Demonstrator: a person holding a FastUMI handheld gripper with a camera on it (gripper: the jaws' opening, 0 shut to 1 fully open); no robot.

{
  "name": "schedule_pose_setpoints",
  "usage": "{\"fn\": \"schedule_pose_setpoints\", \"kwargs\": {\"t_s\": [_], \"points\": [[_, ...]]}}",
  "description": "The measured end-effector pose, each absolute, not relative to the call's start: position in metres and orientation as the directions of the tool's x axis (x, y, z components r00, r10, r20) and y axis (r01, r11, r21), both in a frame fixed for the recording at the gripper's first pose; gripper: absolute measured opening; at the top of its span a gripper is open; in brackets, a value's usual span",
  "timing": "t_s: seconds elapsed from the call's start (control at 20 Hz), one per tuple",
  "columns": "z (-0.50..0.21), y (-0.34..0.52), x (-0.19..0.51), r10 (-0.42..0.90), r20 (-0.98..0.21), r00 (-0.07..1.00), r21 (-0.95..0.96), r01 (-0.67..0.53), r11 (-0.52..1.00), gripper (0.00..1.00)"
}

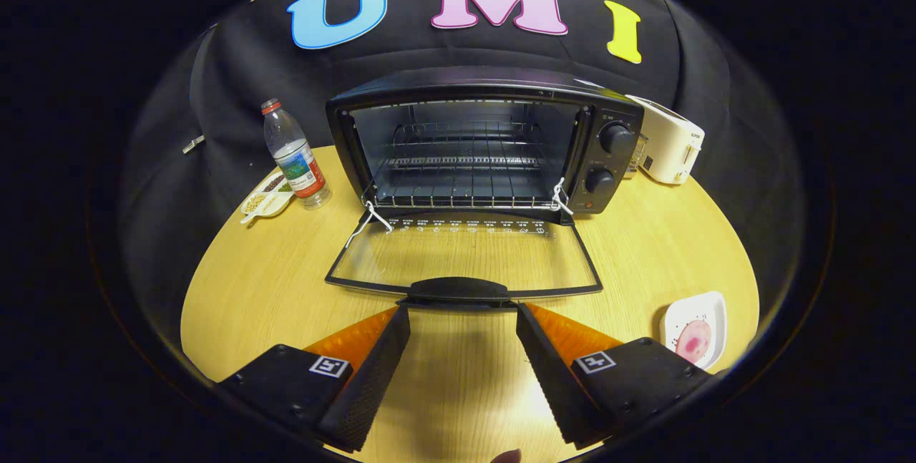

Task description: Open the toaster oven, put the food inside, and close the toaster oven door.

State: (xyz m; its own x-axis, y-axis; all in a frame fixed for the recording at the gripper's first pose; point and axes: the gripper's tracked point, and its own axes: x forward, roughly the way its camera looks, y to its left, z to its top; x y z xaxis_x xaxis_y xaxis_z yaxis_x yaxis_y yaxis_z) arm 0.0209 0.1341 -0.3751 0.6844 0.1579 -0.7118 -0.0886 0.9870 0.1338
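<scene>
One toaster oven (486, 141), one bottle (295, 157), one toaster (669, 144), two dishes (266, 197) (695, 327), one table (272, 284).

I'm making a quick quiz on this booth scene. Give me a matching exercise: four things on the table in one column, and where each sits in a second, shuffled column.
Things:
1. water bottle
2. white toaster
3. plate with pink food
4. oven door handle

Places:
A. beside the oven's knob side
B. just ahead of the open claw, between its fingertips
C. on the table beside the claw's right finger
D. next to a small snack dish, on the oven's hinge-string side away from the knobs

Pairs: 1-D, 2-A, 3-C, 4-B
</scene>
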Motion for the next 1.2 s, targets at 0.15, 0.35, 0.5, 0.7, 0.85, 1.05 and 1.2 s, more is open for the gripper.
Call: {"fn": "schedule_pose_setpoints", "kwargs": {"t_s": [0.15,0.35,0.5,0.7,0.85,1.05,1.2], "points": [[-0.364,0.124,0.011,0.184,-0.713,0.677,0.158,-0.101,0.982,0.98],[-0.336,0.087,0.000,0.201,-0.712,0.673,0.191,-0.090,0.978,0.99],[-0.318,0.042,-0.011,0.218,-0.747,0.628,0.193,-0.108,0.975,0.98],[-0.309,-0.037,-0.026,0.211,-0.825,0.524,0.193,-0.091,0.977,0.98],[-0.317,-0.098,-0.033,0.201,-0.875,0.440,0.203,-0.043,0.978,0.98],[-0.359,-0.163,-0.035,0.209,-0.921,0.328,0.226,0.014,0.974,0.99],[-0.399,-0.208,-0.030,0.166,-0.950,0.264,0.184,0.045,0.982,1.00]]}}
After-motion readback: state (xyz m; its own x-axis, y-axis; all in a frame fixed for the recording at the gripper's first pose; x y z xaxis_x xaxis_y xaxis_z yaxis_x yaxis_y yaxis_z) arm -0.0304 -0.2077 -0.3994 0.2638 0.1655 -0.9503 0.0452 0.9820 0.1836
